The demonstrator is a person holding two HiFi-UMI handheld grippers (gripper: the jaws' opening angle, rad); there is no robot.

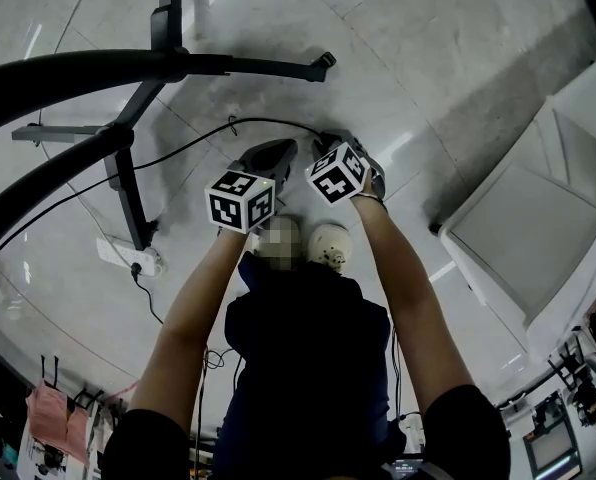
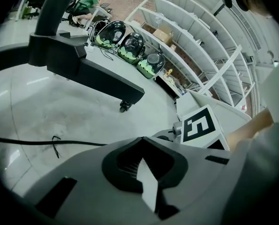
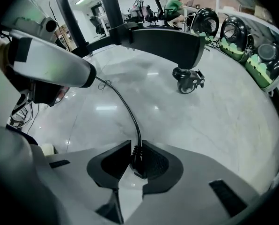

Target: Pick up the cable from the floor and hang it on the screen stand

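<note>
screen stand (image 1: pixel 240 65): black legs, far left. cable (image 1: pixel 183 150): thin, black, long axis left-right over floor, right end in right gripper. left gripper (image 1: pixel 276 151): jaws together, empty, near cable. right gripper (image 1: pixel 330 140): clamped on cable's ribbed plug end, cord leading away far-left. marker cubes (image 1: pixel 240 200): black-white square patterns.
</note>
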